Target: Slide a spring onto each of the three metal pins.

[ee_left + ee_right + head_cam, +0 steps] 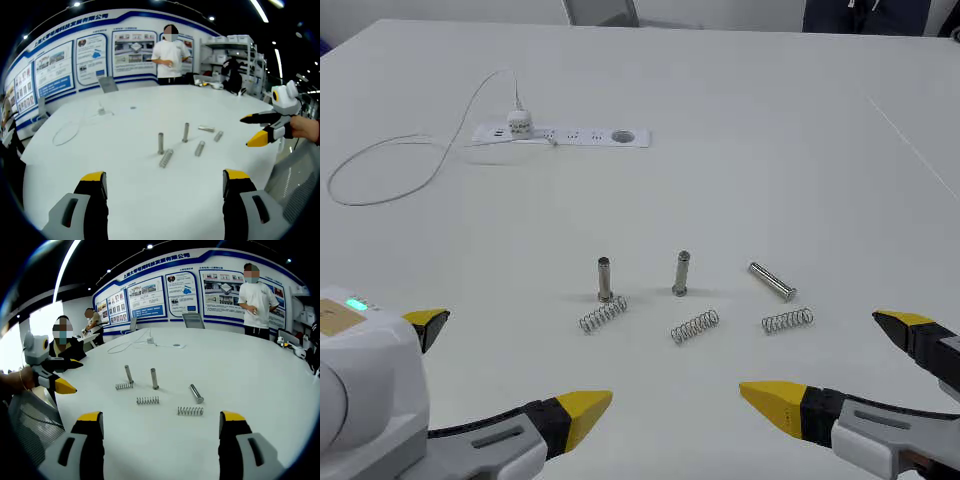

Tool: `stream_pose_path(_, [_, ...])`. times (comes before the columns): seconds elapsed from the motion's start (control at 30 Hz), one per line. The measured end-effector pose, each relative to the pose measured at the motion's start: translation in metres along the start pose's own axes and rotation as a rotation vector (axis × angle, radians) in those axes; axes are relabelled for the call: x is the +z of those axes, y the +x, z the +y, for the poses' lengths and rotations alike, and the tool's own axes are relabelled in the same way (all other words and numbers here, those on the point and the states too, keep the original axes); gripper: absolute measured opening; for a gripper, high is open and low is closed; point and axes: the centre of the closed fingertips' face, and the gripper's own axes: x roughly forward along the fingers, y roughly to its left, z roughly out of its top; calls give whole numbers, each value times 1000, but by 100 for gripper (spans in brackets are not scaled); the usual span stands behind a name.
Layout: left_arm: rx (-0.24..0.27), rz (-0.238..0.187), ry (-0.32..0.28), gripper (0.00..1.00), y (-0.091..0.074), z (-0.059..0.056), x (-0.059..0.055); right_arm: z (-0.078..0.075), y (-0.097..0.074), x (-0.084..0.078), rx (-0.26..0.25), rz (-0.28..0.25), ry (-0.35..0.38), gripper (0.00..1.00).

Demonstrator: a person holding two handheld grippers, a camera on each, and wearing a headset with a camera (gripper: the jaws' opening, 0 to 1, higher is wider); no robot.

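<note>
On the white table [740,150] two metal pins stand upright, a left pin [604,279] and a middle pin [681,273]. A third pin [772,281] lies flat at the right. In front of each lies a loose spring: left spring [603,314], middle spring [695,326], right spring [787,320]. My left gripper [505,367] hovers open near the front left with nothing between its fingers. My right gripper [840,360] is open at the front right, also holding nothing. The left gripper view shows the pins [185,132] and springs [166,157] ahead of the jaws; the right gripper view shows the lying pin [196,393].
A white power strip [560,135] with a plugged charger and a looping white cable [390,160] lies at the back left. A person [170,55] stands beyond the table's far edge. Other people [62,340] sit past the left side.
</note>
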Motion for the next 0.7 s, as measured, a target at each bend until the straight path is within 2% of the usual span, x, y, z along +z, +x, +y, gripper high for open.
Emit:
stream_pose_path(0.17, [-7,8,5,97,1,-3,-1,-1,0,0,4,0,20,97])
stream_pose_path(0.53, [-28,3,21,96,3,-7,0,-7,-2,6,-29,-29,-8,90])
stream_pose_path(0.7, [-31,5,12,96,3,-7,-1,-9,-3,3,-36,-15,1,90])
